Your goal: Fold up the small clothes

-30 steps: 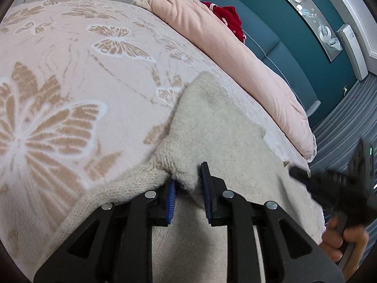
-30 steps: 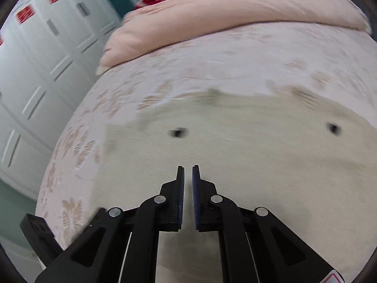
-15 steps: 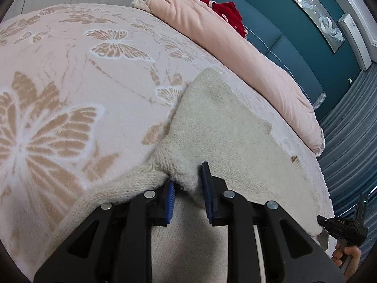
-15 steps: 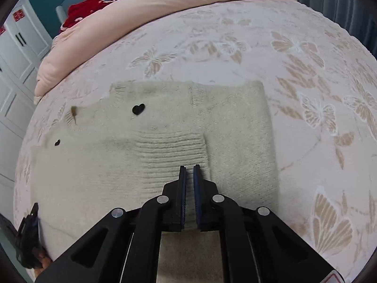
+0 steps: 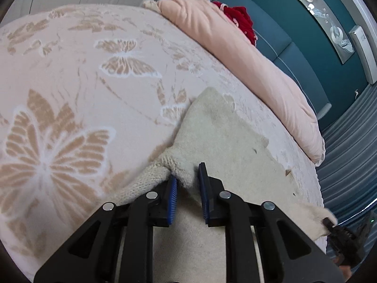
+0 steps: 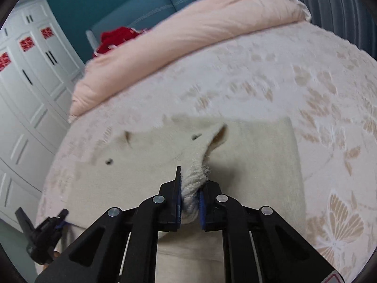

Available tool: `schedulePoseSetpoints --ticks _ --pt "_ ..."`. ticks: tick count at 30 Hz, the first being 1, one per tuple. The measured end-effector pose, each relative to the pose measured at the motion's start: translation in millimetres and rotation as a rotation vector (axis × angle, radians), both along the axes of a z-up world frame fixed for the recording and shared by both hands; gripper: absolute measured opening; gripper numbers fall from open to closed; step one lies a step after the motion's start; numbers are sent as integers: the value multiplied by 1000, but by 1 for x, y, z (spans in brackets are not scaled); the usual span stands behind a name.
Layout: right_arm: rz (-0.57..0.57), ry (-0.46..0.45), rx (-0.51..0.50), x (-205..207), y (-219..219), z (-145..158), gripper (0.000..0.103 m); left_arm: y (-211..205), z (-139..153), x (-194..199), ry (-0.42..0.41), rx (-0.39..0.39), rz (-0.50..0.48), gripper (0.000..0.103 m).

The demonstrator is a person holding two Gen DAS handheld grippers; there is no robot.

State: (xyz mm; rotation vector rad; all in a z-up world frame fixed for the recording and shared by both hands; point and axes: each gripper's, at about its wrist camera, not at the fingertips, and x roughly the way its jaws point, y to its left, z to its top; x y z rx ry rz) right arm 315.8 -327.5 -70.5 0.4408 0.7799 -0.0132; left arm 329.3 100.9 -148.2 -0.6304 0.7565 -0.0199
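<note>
Butterfly-patterned pink bedding (image 5: 70,99) carries a cream knit sweater (image 6: 247,165) spread flat directly ahead of both grippers. Its ribbed edge is bunched and lifted between the closed fingers of the right gripper (image 6: 190,200), while the left gripper (image 5: 187,188) pinches a knit fold at the sweater's near corner. Beyond the sweater lies a rolled peach duvet (image 5: 247,70), with red fabric (image 6: 115,37) behind it against a teal headboard (image 5: 294,40).
</note>
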Motion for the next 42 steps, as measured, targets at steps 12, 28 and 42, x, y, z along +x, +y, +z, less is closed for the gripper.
schedulePoseSetpoints --ticks 12,28,42 --pt "-153 83 32 -29 -37 -44 14 -5 -26 1 29 152 -25 17" --pt "-179 149 -45 -67 -27 -48 14 -7 -30 1 -5 147 -34 20" --pt "-133 148 38 -84 -28 -46 51 -30 -20 -21 49 285 -80 57"
